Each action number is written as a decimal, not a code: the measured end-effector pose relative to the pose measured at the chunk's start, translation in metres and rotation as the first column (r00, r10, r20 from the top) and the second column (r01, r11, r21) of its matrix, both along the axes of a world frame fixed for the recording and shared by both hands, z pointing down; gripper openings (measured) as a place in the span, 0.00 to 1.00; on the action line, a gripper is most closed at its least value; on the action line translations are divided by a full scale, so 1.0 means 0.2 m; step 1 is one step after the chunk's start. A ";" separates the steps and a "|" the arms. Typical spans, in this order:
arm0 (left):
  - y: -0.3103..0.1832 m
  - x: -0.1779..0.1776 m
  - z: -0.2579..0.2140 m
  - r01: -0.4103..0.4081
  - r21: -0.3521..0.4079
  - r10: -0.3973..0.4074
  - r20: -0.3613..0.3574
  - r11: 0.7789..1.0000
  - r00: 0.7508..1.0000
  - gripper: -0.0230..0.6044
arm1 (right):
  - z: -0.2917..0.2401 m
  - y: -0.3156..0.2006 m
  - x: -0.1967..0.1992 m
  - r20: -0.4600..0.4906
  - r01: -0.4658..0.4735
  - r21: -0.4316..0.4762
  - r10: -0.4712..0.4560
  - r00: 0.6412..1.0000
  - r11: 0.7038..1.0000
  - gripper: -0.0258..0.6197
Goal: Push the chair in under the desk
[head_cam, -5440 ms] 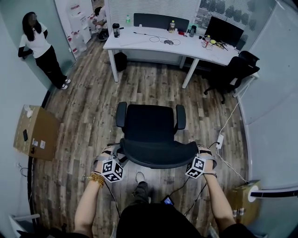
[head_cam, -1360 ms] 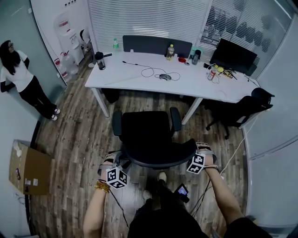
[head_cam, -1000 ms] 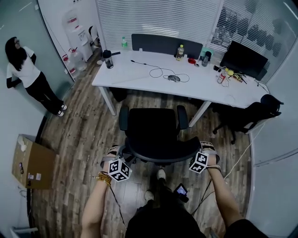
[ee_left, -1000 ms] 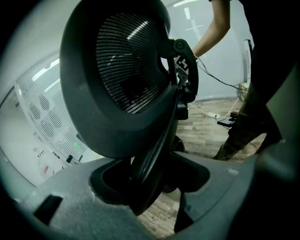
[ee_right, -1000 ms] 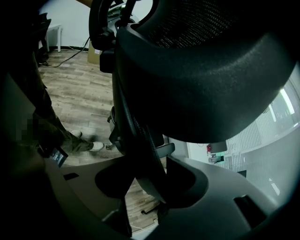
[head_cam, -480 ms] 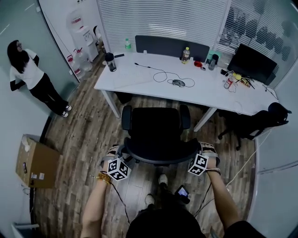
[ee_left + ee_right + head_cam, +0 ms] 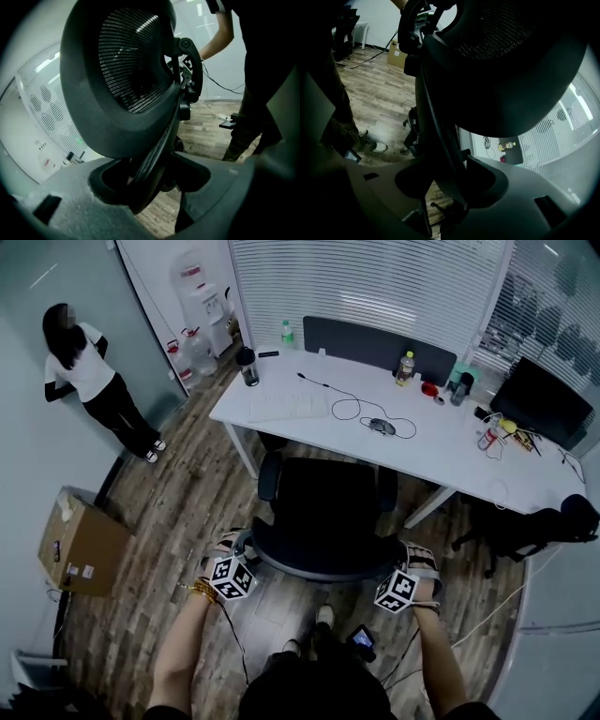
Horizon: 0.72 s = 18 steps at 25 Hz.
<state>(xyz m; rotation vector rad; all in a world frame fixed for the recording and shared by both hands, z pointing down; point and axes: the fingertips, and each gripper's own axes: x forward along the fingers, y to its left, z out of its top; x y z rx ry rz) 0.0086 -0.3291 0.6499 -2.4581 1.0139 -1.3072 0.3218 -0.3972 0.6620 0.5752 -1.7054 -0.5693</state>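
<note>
Chair [image 7: 326, 512] sits centred in front of the white worktop [image 7: 300, 407], between its two near legs. Backrest faces the person. The far edge of the seat is right at the worktop's near edge, and most of the seat is not under it yet.

Left hand-held gripper [image 7: 232, 549] clamps the left end of the backrest rim. In the left gripper view the dark mesh rim runs straight down into the gap between the jaws [image 7: 152, 187], with both jaws closed against it.

Right hand-held gripper [image 7: 412, 557] does the same on the right end of the rim. In the right gripper view the frame edge fills the jaw gap [image 7: 450, 187] and is pinched on both sides.

Both grippers angle down and away from the person, and the marker cubes face up.

Worktop carries bottles, a looped cable [image 7: 352, 407] and a dark monitor [image 7: 539, 404] at the far right.

A second black chair [image 7: 525, 526] is on the right, part-way under the worktop's right end. A cardboard box [image 7: 80, 540] sits on the wood floor [image 7: 187, 502] at the left. A person [image 7: 94, 385] stands against the far-left wall, well apart from the chair.
</note>
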 end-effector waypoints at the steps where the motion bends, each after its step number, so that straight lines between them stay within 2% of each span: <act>1: -0.02 0.00 0.00 0.006 0.000 -0.006 -0.001 1.000 1.000 0.49 | 0.00 -0.03 0.00 0.006 0.006 0.006 -0.006 1.000 1.000 0.36; 7: -0.14 0.01 0.01 0.052 -0.019 -0.052 -0.002 0.998 0.999 0.49 | 0.01 -0.17 0.00 0.021 0.020 -0.002 -0.020 1.000 1.000 0.36; 18: -0.34 0.01 0.00 0.054 0.002 -0.054 -0.002 0.999 0.999 0.49 | 0.00 -0.40 -0.01 0.017 0.029 0.009 -0.029 0.999 1.000 0.36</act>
